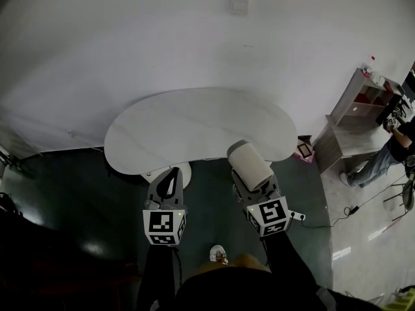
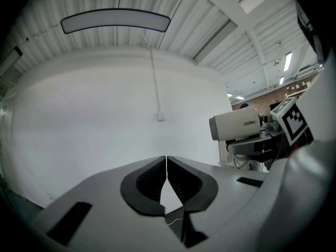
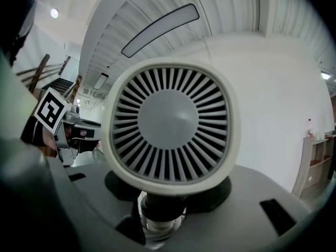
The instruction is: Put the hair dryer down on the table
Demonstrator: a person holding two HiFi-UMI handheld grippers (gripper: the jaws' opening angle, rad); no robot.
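The hair dryer [image 1: 249, 164] is off-white with a round barrel, and my right gripper [image 1: 257, 188] is shut on its dark handle. It hangs over the near right edge of the white kidney-shaped table [image 1: 194, 128], barrel pointing away from me. In the right gripper view its rear grille [image 3: 170, 122] fills the middle and the handle runs down between the jaws of the right gripper [image 3: 163, 196]. My left gripper [image 1: 172, 175] is shut and empty, just short of the table's near edge. The left gripper view shows those jaws [image 2: 166, 164] touching, with the dryer [image 2: 236, 126] off to the right.
A white wall with a socket [image 1: 238, 5] stands behind the table. At the far right are a low shelf unit [image 1: 360, 105] and a person [image 1: 392, 148]. A cable and plug [image 1: 353, 209] lie on the dark floor at the right.
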